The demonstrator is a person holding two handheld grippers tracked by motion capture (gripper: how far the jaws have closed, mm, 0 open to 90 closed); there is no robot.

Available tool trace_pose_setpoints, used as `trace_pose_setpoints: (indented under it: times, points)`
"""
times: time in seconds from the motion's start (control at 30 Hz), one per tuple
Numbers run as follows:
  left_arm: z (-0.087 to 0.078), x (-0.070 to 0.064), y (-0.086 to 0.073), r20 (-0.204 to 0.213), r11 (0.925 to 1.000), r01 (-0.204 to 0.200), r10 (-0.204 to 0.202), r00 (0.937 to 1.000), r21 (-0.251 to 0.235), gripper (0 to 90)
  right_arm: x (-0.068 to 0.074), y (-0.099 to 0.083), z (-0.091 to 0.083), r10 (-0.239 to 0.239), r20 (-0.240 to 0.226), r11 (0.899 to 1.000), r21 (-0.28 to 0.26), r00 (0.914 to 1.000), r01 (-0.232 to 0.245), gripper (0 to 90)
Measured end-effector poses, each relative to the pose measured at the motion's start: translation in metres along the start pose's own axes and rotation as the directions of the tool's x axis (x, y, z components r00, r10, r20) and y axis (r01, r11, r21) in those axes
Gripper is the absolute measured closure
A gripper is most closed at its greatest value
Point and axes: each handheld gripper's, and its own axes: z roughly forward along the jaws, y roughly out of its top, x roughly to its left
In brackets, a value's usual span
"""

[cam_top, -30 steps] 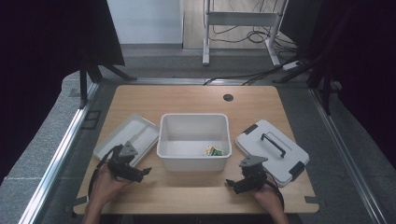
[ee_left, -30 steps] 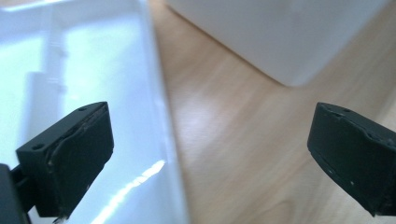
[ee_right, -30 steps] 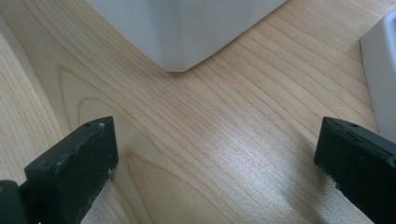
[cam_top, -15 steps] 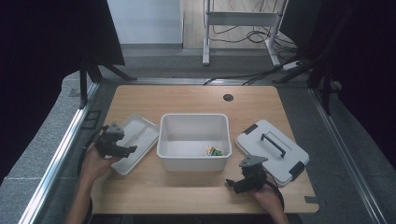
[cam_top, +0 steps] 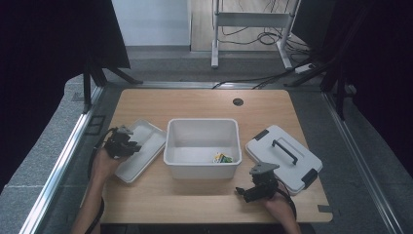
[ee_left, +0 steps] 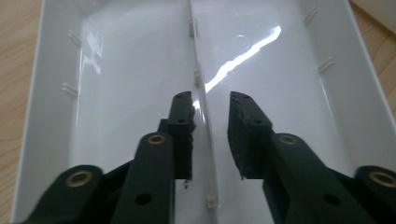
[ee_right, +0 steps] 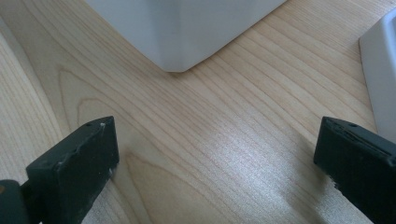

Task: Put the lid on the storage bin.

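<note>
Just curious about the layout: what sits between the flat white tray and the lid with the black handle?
In the high view, a deep white tub stands between the tray and the lid.

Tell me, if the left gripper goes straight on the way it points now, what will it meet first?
Most likely the white tray. The left gripper hangs over it, jaws open on either side of the tray's middle ridge, so that ridge would probably be touched first. The height above it is unclear.

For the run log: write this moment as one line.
left gripper: open, jaws astride tray divider | right gripper: open, over table | bin: uncovered, lid beside
</note>
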Motion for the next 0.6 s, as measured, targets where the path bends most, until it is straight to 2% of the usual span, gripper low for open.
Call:
trace_pose_setpoints:
  times: [0.07, 0.13, 0.2, 0.3, 0.33, 0.43, 0.53, 0.6]
  points:
    - [0.002, 0.0, -0.001, 0.006, 0.9999, -0.001, 0.001, 1.0, 0.013, 75.2, 0.0, 0.0, 0.0, 0.0, 0.0, 1.0, 0.0, 1.0, 0.0, 0.0]
    - [0.005, 0.0, -0.001, -0.006, 0.9995, -0.005, 0.006, 1.0, 0.033, 79.4, 0.0, 0.0, 0.0, 0.0, 0.0, 1.0, 0.0, 1.0, 0.0, 0.0]
    - [0.004, 0.001, -0.002, -0.014, 0.9994, -0.01, 0.01, 0.9998, 0.033, 86.0, 0.0, 0.0, 0.0, 0.0, 0.0, 1.0, 0.0, 1.0, 0.0, 0.0]
    - [0.003, 0.002, -0.003, -0.022, 0.999, -0.022, 0.022, 0.9995, 0.039, 88.8, 0.0, 0.0, 0.0, 0.0, 0.0, 1.0, 0.0, 1.0, 0.0, 0.0]
    - [0.002, 0.004, -0.003, -0.008, 0.9989, -0.028, 0.029, 0.9996, 0.038, 88.8, 0.0, 0.0, 0.0, 0.0, 0.0, 1.0, 0.0, 1.0, 0.0, 0.0]
    - [-0.003, 0.007, -0.004, -0.018, 0.9981, -0.046, 0.047, 0.9988, 0.04, 89.0, 0.0, 0.0, 0.0, 0.0, 0.0, 1.0, 0.0, 1.0, 0.0, 0.0]
    - [-0.012, 0.011, -0.003, 0.007, 0.9974, -0.065, 0.065, 0.9978, 0.029, 89.0, 0.0, 0.0, 0.0, 0.0, 0.001, 1.0, 0.0, 1.0, 0.0, 0.0]
    - [-0.02, 0.014, -0.001, 0.01, 0.997, -0.075, 0.075, 0.9971, 0.019, 89.1, 0.0, 0.0, 0.0, 0.002, 0.001, 1.0, -0.001, 1.0, -0.002, 0.0]
